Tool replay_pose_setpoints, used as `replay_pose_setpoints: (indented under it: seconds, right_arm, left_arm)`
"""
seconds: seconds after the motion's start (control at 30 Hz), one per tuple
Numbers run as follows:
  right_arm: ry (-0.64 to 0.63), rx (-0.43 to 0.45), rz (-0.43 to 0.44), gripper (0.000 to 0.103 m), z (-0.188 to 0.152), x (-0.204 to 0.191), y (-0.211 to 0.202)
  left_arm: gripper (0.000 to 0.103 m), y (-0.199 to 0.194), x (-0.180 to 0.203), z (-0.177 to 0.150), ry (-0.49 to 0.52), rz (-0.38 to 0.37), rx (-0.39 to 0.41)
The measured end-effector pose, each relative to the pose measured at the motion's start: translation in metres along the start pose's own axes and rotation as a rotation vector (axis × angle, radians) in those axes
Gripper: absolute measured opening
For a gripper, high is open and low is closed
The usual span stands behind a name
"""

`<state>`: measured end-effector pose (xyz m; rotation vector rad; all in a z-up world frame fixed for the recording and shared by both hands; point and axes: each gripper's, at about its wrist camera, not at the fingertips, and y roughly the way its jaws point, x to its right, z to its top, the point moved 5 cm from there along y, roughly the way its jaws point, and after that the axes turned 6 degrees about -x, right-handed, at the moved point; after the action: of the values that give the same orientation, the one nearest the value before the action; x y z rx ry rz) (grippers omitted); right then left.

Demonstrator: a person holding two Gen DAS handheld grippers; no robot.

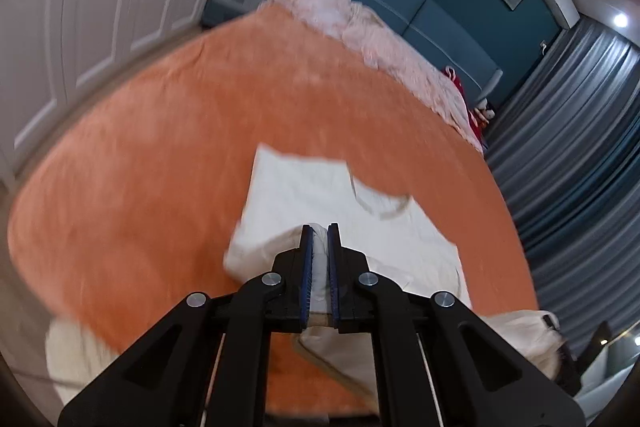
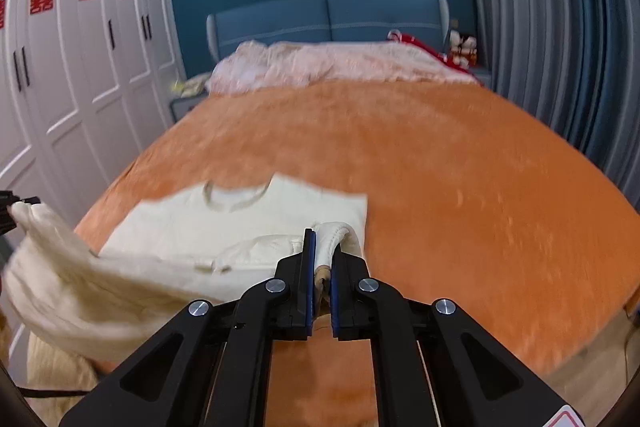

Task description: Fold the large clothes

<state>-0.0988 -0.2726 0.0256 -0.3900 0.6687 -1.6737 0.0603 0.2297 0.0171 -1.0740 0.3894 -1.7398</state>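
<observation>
A cream knit sweater (image 1: 344,203) lies on the orange bedspread (image 1: 160,155), its collar toward the headboard. My left gripper (image 1: 320,231) is shut on a fold of the sweater's near edge and holds it above the bed. In the right wrist view the sweater (image 2: 240,223) lies left of centre on the bedspread (image 2: 460,187). My right gripper (image 2: 322,237) is shut on another bunch of its near edge. The lifted cloth stretches left toward the other gripper (image 2: 8,207) at the frame edge.
A pink crumpled quilt (image 2: 340,63) lies along the blue headboard (image 2: 328,15). White wardrobes (image 2: 72,75) stand left of the bed, grey curtains (image 2: 552,27) right. A red item and soft toys (image 2: 460,47) sit at the far right corner.
</observation>
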Motion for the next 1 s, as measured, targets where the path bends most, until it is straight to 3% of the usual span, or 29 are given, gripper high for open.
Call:
replay_pose_setpoints:
  seconds: [0.13,0.33,0.37,0.43,0.47,0.53,0.57,0.6,0.63,0.7,0.83,0.93,1.0]
  right_arm:
    - [0.026,0.013,-0.023,0.005,0.035,-0.001,0.057]
    - [0.077,-0.038,-0.003,0.007,0.069,-0.006,0.14]
    - [0.107,-0.047,0.011,0.009,0.072,-0.005,0.153]
    - [0.141,-0.029,0.023,0.022,0.076,-0.008,0.162]
    - [0.15,0.0,0.025,0.029,0.077,-0.012,0.158]
    - [0.185,0.144,0.009,0.065,0.083,-0.012,0.135]
    - [0.199,0.187,0.007,0.069,0.083,-0.011,0.126]
    - [0.211,0.206,0.006,0.071,0.083,-0.009,0.119]
    - [0.217,0.184,0.013,0.071,0.08,-0.008,0.117]
    - [0.201,0.143,0.005,0.071,0.07,-0.007,0.117]
    - [0.129,0.047,-0.036,0.071,0.042,-0.005,0.134]
    - [0.133,-0.048,-0.03,0.071,0.025,-0.002,0.161]
    - [0.138,-0.098,-0.032,0.071,0.019,0.0,0.18]
  left_arm:
    - [0.007,0.04,0.001,0.037,-0.007,0.042,0.016]
    - [0.006,0.106,-0.004,0.086,0.057,0.283,0.08]
    - [0.008,0.117,-0.004,0.091,0.06,0.285,0.078]
    - [0.016,0.142,-0.009,0.098,0.045,0.277,0.027]
    - [0.028,0.15,-0.013,0.099,0.035,0.292,0.006]
    - [0.048,0.156,-0.018,0.099,0.018,0.316,-0.004]
    - [0.061,0.148,-0.02,0.098,0.007,0.323,0.03]
    - [0.067,0.141,-0.021,0.096,0.001,0.314,0.054]
    - [0.074,0.133,-0.022,0.092,-0.001,0.296,0.078]
    - [0.077,0.128,-0.021,0.083,0.02,0.295,0.074]
    - [0.077,0.152,-0.03,0.062,0.046,0.298,-0.04]
    - [0.077,0.188,-0.038,0.043,0.043,0.267,-0.18]
    - [0.077,0.205,-0.041,0.038,0.032,0.269,-0.225]
